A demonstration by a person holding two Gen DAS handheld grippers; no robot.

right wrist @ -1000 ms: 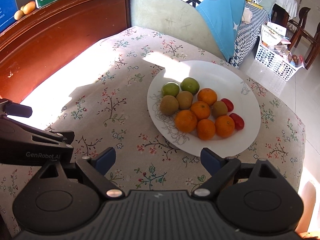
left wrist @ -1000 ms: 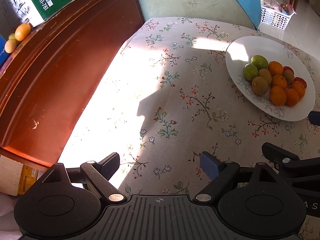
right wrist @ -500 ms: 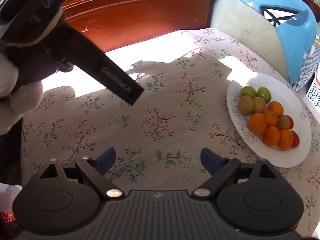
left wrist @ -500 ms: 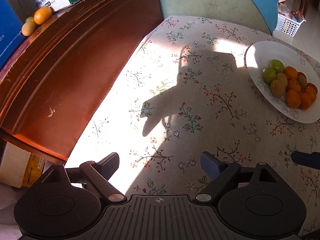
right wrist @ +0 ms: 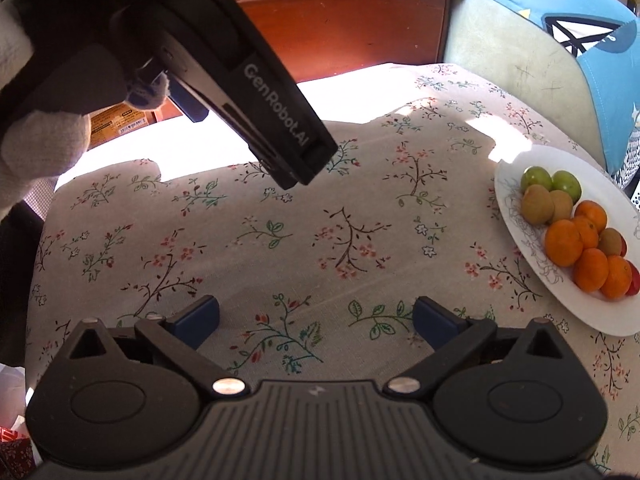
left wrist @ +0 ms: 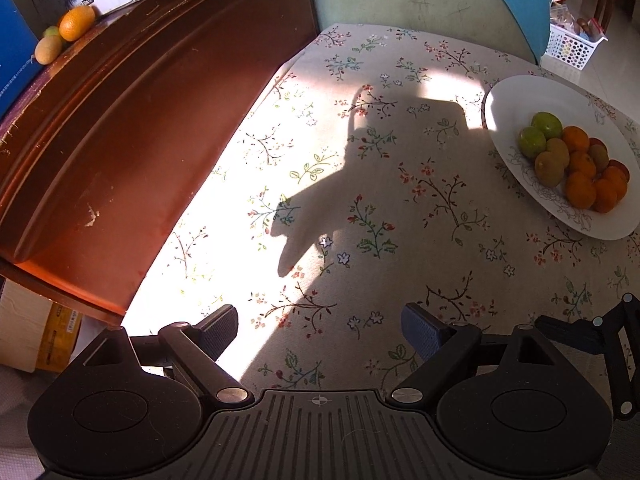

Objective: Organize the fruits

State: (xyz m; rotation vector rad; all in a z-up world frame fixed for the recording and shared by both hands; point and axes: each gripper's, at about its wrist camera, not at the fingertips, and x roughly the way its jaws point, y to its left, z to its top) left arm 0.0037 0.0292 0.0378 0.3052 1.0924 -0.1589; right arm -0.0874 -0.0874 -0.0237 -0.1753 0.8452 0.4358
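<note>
Both tools are open and hold nothing: the left tool (left wrist: 318,330) and the right tool (right wrist: 316,318) each show two blue pads wide apart over the flowered cloth of the desk (right wrist: 280,240). The fruits (right wrist: 576,232) lie heaped together on a white plate (right wrist: 516,276), green ones at the far end, brown ones in the middle, orange ones and a few red ones at the near end. In the right wrist view the plate is at about 2 o'clock from the right tool, near the right edge; in the left wrist view the same plate (left wrist: 516,104) is also at about 2 o'clock, but farther away. So I judge the right tool is the nearer one to the heap. The plate's long axis runs from near to far, slightly slanted. Three more fruits (left wrist: 66,32) rest on the wooden ledge (left wrist: 140,120) at 10 o'clock from the left tool, well apart from the plate. Whether the heap on the plate is already the wanted order, or still waits for sorting, this moment does not settle. A gloved hand (right wrist: 44,92) holds the left tool's body in the right wrist view.
</note>
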